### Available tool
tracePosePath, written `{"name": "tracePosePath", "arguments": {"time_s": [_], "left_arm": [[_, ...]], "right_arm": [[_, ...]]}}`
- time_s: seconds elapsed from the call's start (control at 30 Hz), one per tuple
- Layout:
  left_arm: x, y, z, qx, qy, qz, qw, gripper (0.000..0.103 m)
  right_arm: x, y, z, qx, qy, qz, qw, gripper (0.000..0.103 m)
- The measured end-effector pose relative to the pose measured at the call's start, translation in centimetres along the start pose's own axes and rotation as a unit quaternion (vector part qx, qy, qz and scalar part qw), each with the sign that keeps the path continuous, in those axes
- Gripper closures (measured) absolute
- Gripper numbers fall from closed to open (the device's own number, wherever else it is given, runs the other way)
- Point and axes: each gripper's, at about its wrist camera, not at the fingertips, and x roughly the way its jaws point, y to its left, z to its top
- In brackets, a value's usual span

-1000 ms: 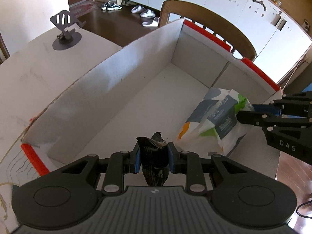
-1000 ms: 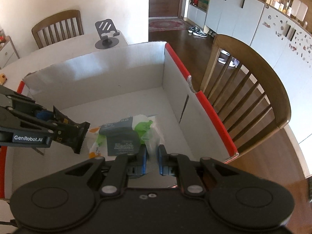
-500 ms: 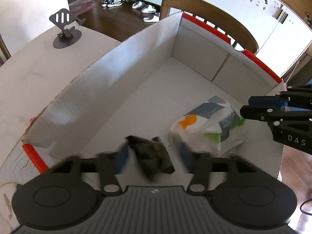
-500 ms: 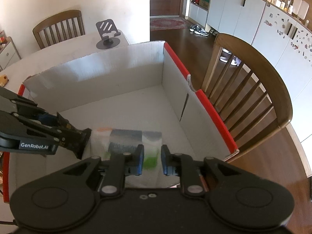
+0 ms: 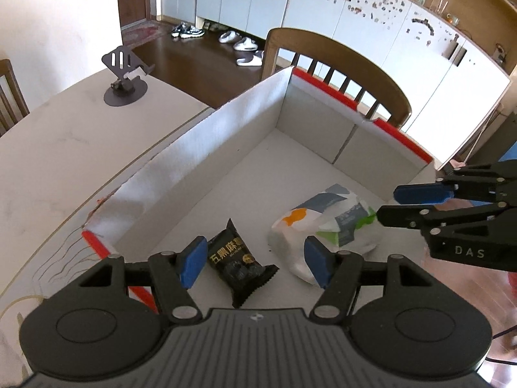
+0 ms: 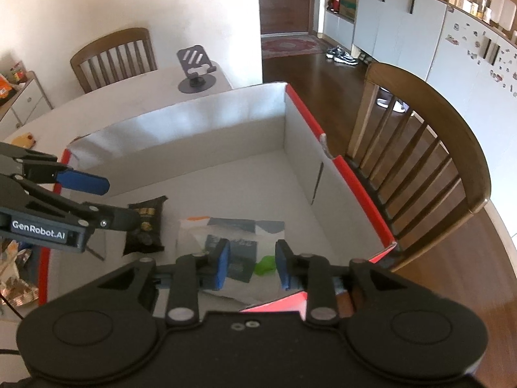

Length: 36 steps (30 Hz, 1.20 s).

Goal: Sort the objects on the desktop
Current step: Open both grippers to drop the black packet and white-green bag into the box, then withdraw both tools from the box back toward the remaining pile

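A white cardboard box with red rims stands on the table. On its floor lie a black snack packet and a white, green and grey bag. My left gripper is open above the black packet and holds nothing; it also shows in the right wrist view. My right gripper is open above the bag, empty; it shows at the right of the left wrist view.
A dark phone stand sits on the table beyond the box. A wooden chair stands close behind the box's far wall. Crumpled wrappers lie left of the box.
Both grippers opened and rose. The black packet dropped from the left gripper and the bag from the right; both now lie on the box floor.
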Motion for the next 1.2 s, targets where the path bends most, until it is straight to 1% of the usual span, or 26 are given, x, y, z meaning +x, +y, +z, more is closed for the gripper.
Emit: {"name": "tracePosePath", "arguments": {"time_s": [0.33,0.63,0.93,1.03,1.07,1.1,1.2], "left_arm": [[-4.6,-0.8,-1.7,0.003,-0.043,-0.016,0.9989,0.038],[-8.3,-0.4,-4.2,-0.006,-0.072,-0.029,0.9969,0.038],[-12.2,0.8,-6.9,-0.018,-0.101,-0.030,0.9943,0.038],[-13.5,1.4,-7.9,-0.026,-0.110,-0.029,0.9932,0.038],[-14.0,1.6,-8.3,-0.026,-0.113,-0.027,0.9928,0.038],[-14.4,1.7,-8.7,-0.026,-0.115,-0.026,0.9926,0.038],[-15.4,2.2,-9.8,-0.030,-0.119,-0.023,0.9922,0.038]], "right_arm": [[-2.1,2.1,-0.1,-0.015,-0.012,0.036,0.999,0.067],[-3.6,4.6,-0.7,-0.026,-0.017,0.045,0.999,0.065],[-5.1,6.8,-2.2,-0.022,-0.031,0.057,0.998,0.062],[-5.6,7.6,-2.6,-0.020,-0.036,0.060,0.997,0.056],[-5.8,7.9,-2.8,-0.019,-0.037,0.062,0.997,0.051],[-5.9,8.2,-3.0,-0.019,-0.038,0.065,0.997,0.049],[-6.3,9.3,-3.4,-0.019,-0.038,0.068,0.997,0.049]]}}
